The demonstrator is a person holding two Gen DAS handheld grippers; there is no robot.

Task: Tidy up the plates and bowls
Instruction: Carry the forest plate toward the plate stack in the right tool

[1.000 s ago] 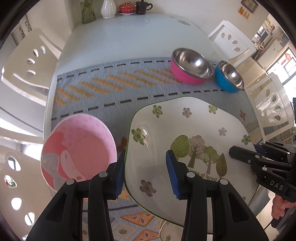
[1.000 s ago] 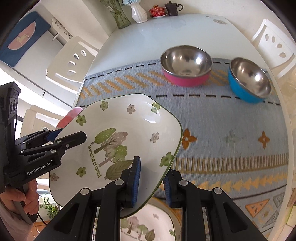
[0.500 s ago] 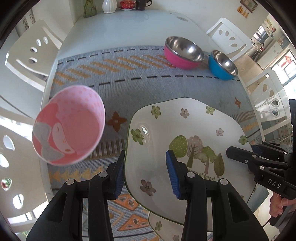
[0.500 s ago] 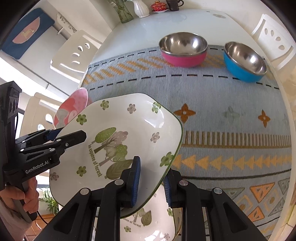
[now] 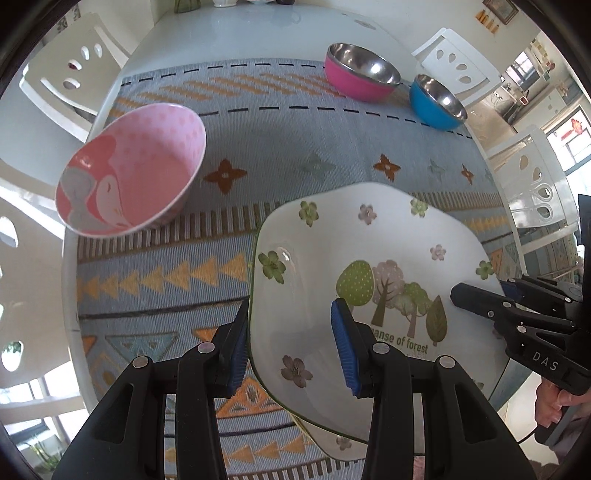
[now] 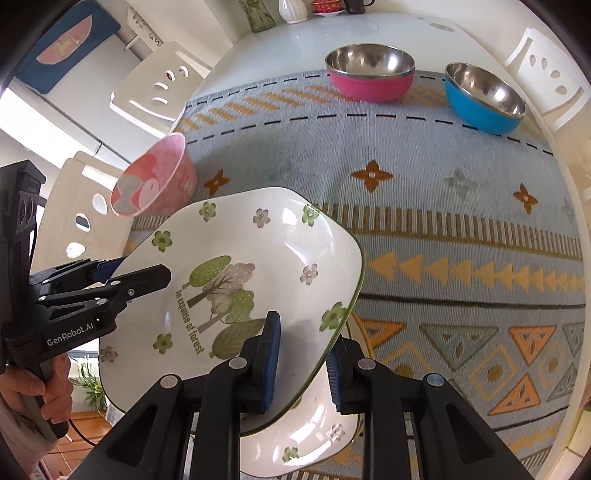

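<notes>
Right wrist view shows the right hand-held gripper pinching the near rim of a square plate with trees and small flowers on it, one pad above the rim and one below. The left hand-held gripper grips the opposite edge of the same plate, so both tools carry it together, lifted and tilted above the patterned cloth on the table. Directly under it lies a second plate of the same design, flat on the cloth at the near edge of the table.

A pink cartoon bowl stands on the cloth off to the left, well apart from the plate. At the far side a pink steel bowl and a blue steel bowl sit just beside each other.

My reading is that the carried plate is meant to be stacked on its twin below. To do that well, I would level the plate first, since its right side hangs lower than the left, then line up the corners with the lower plate and bring both hands down at the same pace. The lower pads sit under the rim, so they could get trapped between the two plates; easing one side down and sliding each tool outward as it lets go should avoid a clack or a chipped glaze.
</notes>
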